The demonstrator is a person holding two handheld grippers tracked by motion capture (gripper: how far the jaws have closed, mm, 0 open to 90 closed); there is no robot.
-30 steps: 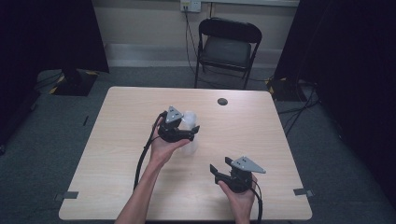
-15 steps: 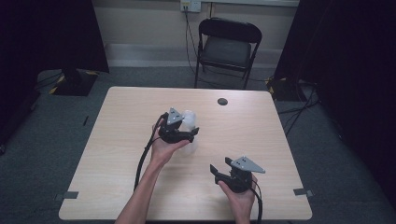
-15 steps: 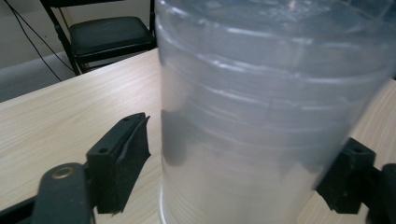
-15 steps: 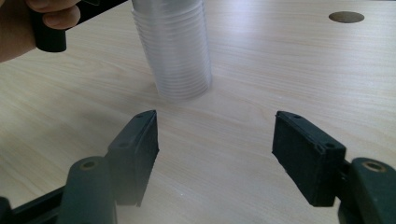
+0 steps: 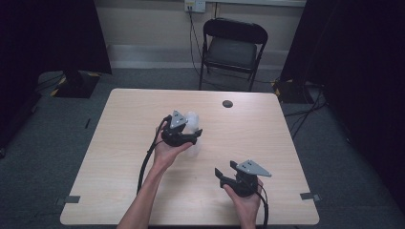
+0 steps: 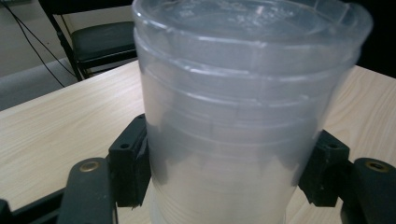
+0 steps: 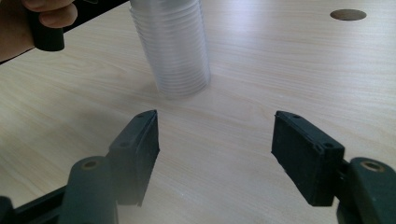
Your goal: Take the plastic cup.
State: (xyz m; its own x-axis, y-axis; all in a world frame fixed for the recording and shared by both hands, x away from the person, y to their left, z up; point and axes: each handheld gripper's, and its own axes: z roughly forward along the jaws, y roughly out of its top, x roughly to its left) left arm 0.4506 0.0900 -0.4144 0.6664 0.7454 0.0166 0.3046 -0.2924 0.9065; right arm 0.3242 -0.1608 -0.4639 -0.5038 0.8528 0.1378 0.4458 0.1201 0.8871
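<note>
1. One wooden table (image 5: 119,157).
2. One stack of clear plastic cups (image 6: 243,116), standing on the table near its middle; how many cups are nested in it cannot be told.
3. Two grippers above the table: the left gripper (image 5: 197,135) at the stack, the right gripper (image 5: 220,173) nearer the table's near edge.
4. One round hole (image 5: 228,103) by the table's far edge.
5. One black folding chair (image 5: 233,47) beyond the table.

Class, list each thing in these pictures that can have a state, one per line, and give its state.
Cup stack: upright on the table, nested, gripped on both sides by the left tongs.
Left tongs: shut on the cup stack.
Right tongs: open, holding nothing, apart from the stack.
Chair: unfolded, vacant, beyond the table.
Table: bears the stack; a dark round hole near its far edge.
</note>
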